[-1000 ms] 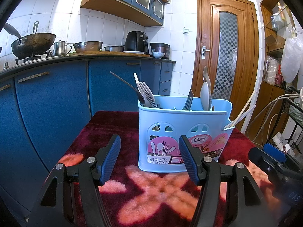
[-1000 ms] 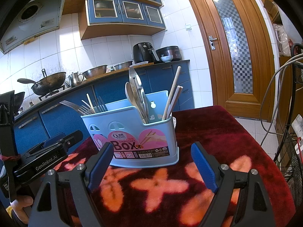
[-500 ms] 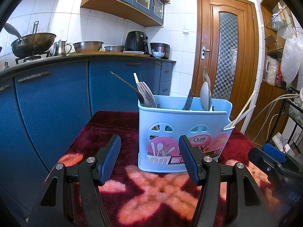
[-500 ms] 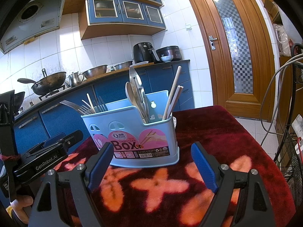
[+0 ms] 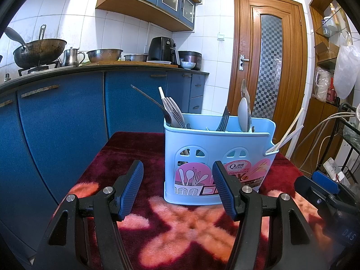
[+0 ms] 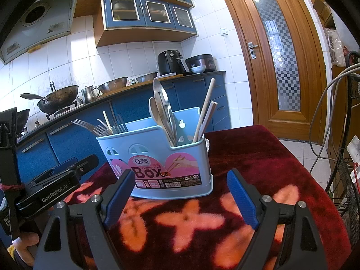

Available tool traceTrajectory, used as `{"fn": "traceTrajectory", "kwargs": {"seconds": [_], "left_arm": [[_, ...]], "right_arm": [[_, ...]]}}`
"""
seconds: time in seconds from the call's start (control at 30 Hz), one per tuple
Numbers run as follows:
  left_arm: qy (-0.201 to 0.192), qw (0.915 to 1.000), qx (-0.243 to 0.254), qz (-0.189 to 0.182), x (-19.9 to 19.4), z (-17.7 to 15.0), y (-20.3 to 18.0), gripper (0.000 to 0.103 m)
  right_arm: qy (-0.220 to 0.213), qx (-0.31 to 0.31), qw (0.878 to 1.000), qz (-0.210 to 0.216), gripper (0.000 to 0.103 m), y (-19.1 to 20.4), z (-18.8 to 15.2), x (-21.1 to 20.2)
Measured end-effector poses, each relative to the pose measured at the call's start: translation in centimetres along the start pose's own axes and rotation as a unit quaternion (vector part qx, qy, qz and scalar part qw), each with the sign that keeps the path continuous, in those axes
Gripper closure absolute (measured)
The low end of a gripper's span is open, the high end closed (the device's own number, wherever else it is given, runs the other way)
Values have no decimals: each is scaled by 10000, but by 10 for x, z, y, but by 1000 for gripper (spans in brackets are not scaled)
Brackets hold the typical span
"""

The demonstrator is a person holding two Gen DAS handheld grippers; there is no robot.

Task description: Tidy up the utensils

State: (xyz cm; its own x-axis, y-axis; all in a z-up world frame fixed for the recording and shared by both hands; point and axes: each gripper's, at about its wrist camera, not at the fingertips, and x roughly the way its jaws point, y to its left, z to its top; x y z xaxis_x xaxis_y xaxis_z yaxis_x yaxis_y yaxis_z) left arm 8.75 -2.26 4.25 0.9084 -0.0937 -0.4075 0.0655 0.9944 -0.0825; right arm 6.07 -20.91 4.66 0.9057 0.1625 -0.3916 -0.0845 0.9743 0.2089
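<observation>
A light blue plastic utensil box [image 5: 216,157] stands on a dark red cloth with orange flowers; it also shows in the right wrist view [image 6: 157,157]. It holds forks [image 5: 172,112], spoons [image 6: 160,114] and chopsticks [image 6: 205,114], sorted in separate compartments. My left gripper [image 5: 177,186] is open and empty, just in front of the box. My right gripper [image 6: 181,193] is open and empty, also just in front of the box. The left gripper's body shows at the left of the right wrist view [image 6: 56,186].
Blue kitchen cabinets [image 5: 56,123] with a wok [image 5: 38,49], kettle and bowls on the counter stand behind the table. A wooden door [image 5: 270,67] is at the back right. A wire rack with cables [image 6: 346,168] stands by the table's right edge.
</observation>
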Motion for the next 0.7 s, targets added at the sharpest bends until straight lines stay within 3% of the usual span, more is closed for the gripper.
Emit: {"fn": "traceTrajectory", "kwargs": {"seconds": [0.7], "left_arm": [[-12, 10000, -1, 18, 0, 0, -2, 38]], "right_arm": [[3, 7, 10000, -2, 17, 0, 0, 0]]}}
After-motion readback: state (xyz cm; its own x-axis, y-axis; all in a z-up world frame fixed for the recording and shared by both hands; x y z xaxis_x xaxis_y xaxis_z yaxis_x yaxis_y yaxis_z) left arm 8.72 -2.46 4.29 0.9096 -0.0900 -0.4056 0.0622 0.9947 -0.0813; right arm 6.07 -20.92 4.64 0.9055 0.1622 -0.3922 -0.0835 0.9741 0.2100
